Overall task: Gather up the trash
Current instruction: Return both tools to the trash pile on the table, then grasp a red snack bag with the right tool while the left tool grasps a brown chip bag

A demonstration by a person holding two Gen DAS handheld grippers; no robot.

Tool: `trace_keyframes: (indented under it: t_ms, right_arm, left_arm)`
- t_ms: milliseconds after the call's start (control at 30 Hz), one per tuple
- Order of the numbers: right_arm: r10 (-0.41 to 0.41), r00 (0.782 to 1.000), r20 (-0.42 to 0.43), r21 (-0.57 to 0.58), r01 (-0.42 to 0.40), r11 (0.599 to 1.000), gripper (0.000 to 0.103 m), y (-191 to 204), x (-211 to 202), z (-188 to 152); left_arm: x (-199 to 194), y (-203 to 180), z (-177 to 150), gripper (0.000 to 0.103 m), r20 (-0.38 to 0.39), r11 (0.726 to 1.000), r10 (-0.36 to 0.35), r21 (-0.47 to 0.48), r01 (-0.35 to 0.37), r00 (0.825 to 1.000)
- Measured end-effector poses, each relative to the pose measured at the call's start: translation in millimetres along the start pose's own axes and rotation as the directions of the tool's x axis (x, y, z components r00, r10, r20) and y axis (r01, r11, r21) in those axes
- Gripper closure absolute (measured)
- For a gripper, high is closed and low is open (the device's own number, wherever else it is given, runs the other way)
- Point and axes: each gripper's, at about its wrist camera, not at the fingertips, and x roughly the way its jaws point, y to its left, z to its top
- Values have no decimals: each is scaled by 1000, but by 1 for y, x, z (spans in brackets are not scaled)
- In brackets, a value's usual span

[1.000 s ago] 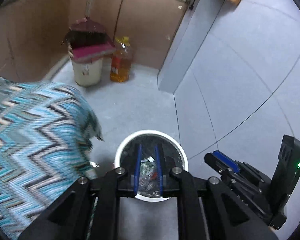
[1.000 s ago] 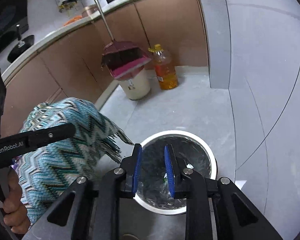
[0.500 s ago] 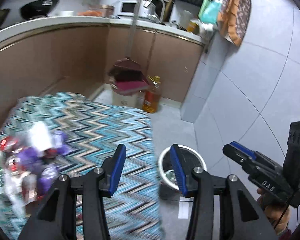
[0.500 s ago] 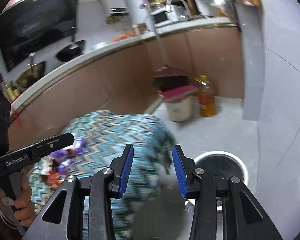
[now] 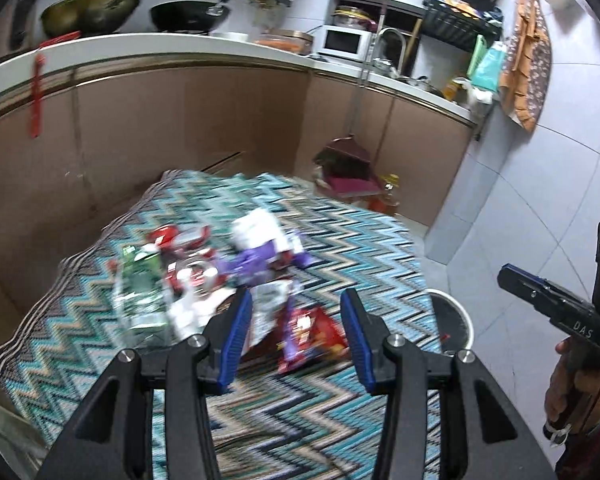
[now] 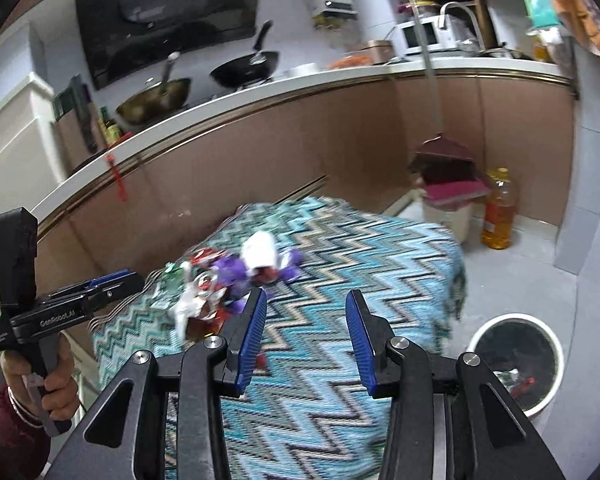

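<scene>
Both grippers have swung away from the bin, where they hung over its mouth a second ago, and now face the table with its zigzag cloth. They have also opened: the left gripper and the right gripper each show blue fingers set about half apart with nothing between them. That suggests a load has just been dropped and another pick is due. The trash, a blurred heap of red, purple, green and white wrappers plus what looks like a clear bottle, lies on the cloth toward the table's left half. A red snack packet sits nearest, straight ahead of the left gripper and framed between its fingers, though not touched. The right gripper aims at bare cloth, with the heap off to its left. The bin stands on the floor by the table's right edge, some litter already inside. Much remains to collect.
</scene>
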Motion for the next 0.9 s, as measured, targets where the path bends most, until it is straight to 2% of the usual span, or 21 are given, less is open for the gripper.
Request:
trace_keyframes:
  t_ms: [200,467,633,900]
  right_arm:
    - [39,998,-59,-32,-41,999,62,27,23,-10]
    - [79,987,-137,-52,-87,995,62,47,57,-19]
    - [104,972,-210,-64,-120,991,62,58,91,-28]
    - [145,942,-302,-40,-165,986,62,61,149,-35]
  left_arm:
    - [6,22,-18,59,-30,1000,16,-19,-17,999]
    - [42,16,-34,59,-99,998,-3,60,9,995]
    - [72,16,-46,59,-153,995,-10,100,26,988]
    - [99,13,-48,59,-176,983,-27,174,58,984]
